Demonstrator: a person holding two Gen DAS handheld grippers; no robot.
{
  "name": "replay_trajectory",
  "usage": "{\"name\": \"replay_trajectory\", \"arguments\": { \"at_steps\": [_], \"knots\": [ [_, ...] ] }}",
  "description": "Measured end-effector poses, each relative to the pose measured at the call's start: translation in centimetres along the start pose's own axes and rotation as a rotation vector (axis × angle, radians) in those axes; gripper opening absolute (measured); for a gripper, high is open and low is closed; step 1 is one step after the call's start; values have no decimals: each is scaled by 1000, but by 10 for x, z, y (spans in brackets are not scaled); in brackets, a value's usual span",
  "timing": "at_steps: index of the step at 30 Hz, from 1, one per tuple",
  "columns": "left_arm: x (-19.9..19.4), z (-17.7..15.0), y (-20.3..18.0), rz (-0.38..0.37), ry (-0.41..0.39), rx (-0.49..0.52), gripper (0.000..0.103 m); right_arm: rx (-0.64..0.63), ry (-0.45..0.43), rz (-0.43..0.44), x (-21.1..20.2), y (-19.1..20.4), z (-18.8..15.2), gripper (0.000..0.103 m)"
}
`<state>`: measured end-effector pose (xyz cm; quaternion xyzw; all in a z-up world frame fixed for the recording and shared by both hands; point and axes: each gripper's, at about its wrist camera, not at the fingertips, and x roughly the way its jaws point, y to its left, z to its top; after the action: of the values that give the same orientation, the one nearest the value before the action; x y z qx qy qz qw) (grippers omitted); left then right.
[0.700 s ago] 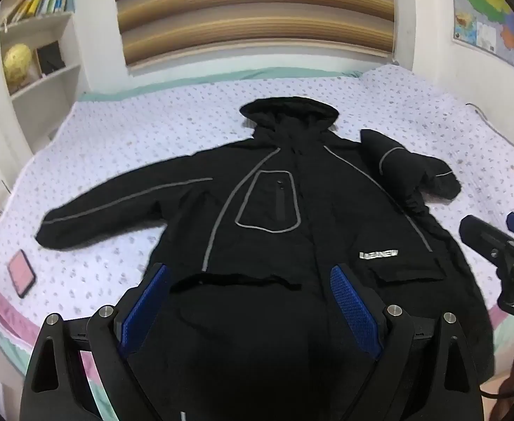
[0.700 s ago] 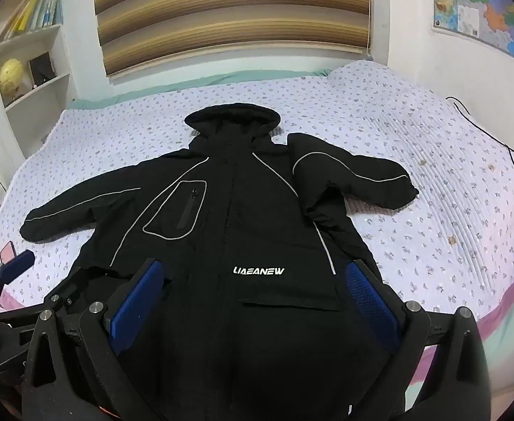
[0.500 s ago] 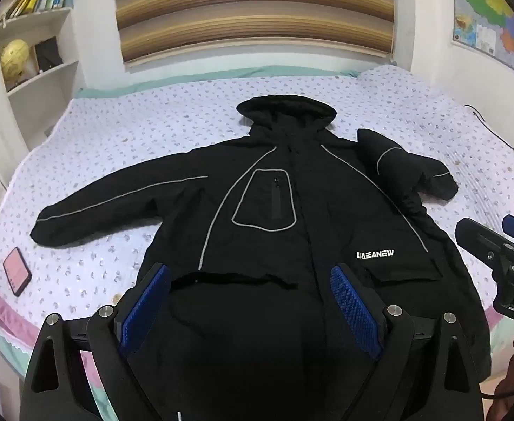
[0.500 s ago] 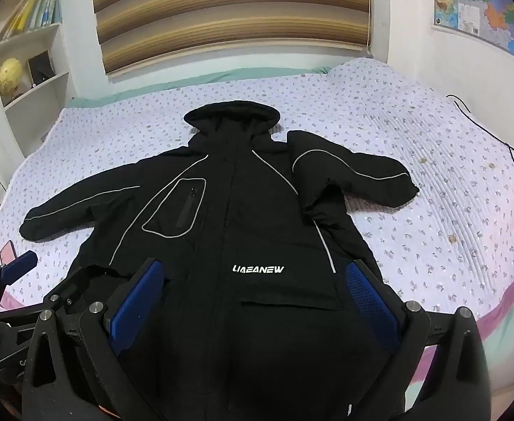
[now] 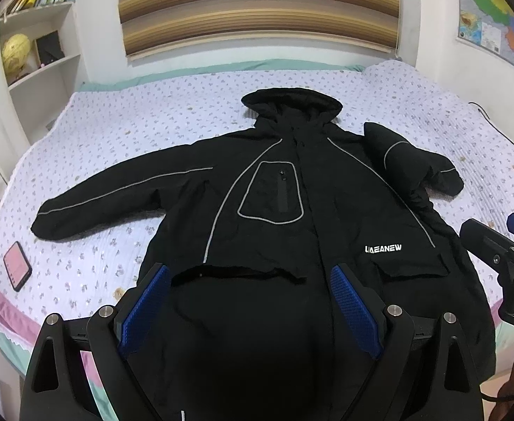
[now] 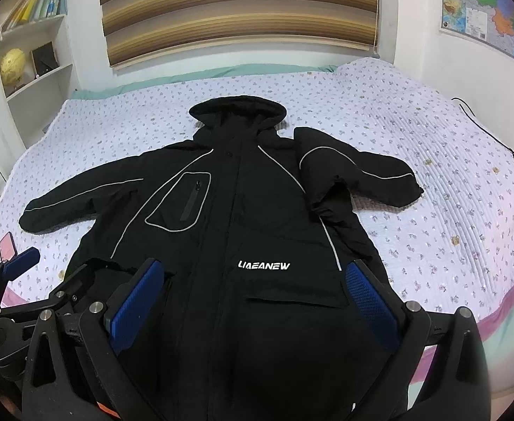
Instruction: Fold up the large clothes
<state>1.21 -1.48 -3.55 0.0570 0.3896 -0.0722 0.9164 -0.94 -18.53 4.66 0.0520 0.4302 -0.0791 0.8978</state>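
Lying front up on bed [image 5: 144,129] with floral quilt: black hooded jacket [image 6: 229,217], hood toward striped blind [image 6: 239,10], hem toward cameras. One sleeve stretched flat out toward bookshelf [image 5: 39,35]; other sleeve bent and bunched beside body on map side. White lettering above flap pocket. Left hand-held gripper [image 5: 250,301]: blue pads spread wide, poised over hem, nothing between them. Right hand-held gripper [image 6: 257,298]: pads likewise wide apart above lower front, gripping nothing. Pink phone [image 5: 17,270] on quilt near bed edge, below stretched cuff. Black cable [image 6: 488,140] on far side of quilt. Wall map [image 6: 485,7] at corner.
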Motion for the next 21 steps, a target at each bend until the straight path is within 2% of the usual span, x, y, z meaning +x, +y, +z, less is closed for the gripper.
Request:
{"name": "replay_trajectory", "arguments": {
  "at_steps": [6, 15, 21],
  "knots": [
    [1, -1, 0, -42, 3, 7, 92, 13, 4, 21, 2, 1, 0, 103],
    [-2, -3, -2, -64, -22, 15, 92, 21, 17, 23, 4, 2, -1, 103],
    [0, -5, -5, -45, -27, 33, 92, 26, 19, 12, 8, -1, -3, 103]
  ]
}}
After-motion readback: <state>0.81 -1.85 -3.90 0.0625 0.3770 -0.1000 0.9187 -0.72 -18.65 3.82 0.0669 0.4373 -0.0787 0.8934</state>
